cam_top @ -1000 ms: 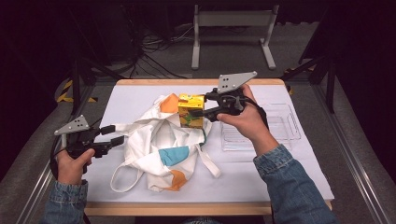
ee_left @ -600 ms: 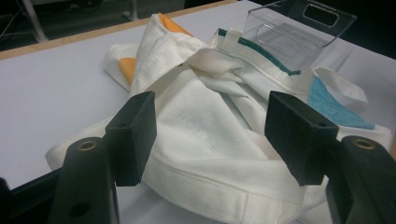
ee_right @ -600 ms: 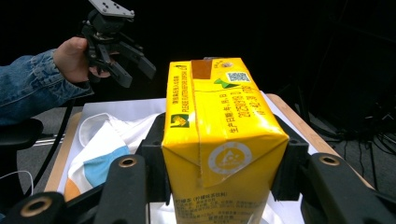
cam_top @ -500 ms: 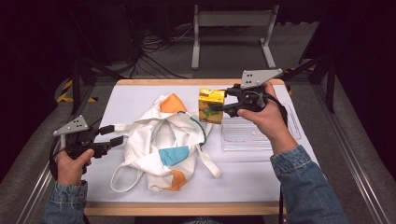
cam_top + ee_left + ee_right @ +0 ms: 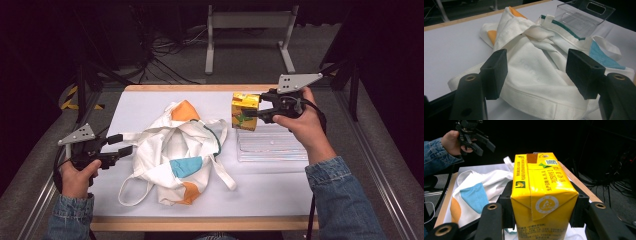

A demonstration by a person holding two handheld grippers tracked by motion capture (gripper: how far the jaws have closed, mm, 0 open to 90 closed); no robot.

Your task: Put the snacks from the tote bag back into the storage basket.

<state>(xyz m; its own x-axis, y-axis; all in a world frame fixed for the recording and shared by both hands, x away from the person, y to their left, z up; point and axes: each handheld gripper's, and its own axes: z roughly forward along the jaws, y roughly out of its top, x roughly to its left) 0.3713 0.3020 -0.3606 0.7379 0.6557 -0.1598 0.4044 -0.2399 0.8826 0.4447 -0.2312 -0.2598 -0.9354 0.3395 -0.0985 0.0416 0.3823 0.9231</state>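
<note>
Your right gripper (image 5: 248, 113) is pinching the yellow carton (image 5: 245, 110) btwn its two jaws, pads pressed on opposite sides; in the right gripper view the carton (image 5: 541, 202) stands upright w/ the pads clamped against both flanks. Carton is held up in the air over the far right part of the surface (image 5: 135, 107), just past the far edge of the clear tray (image 5: 272, 146) and just to the right of the white cloth bag (image 5: 175, 150), not touching either as far as the high view shows. Your right hand (image 5: 300, 122) wraps the gripper body, denim sleeve (image 5: 340, 200) coming in from the bottom right. Your left gripper (image 5: 122, 145) sits near the left edge of the surface, jaws spread apart w/ nothing pinched; in the left gripper view the two pads flank the bag (image 5: 536, 70) w/o pressing on it, and the bag's hem lies right in front of them. Bag is crumpled in the middle of the surface, w/ orange and blue patches, a green-trimmed edge and loop handles trailing toward you. Clear tray lies flat on the surface just right of the bag, on your side of the carton. Your left hand (image 5: 77, 175) grips the gripper's handle at the near left corner.
</note>
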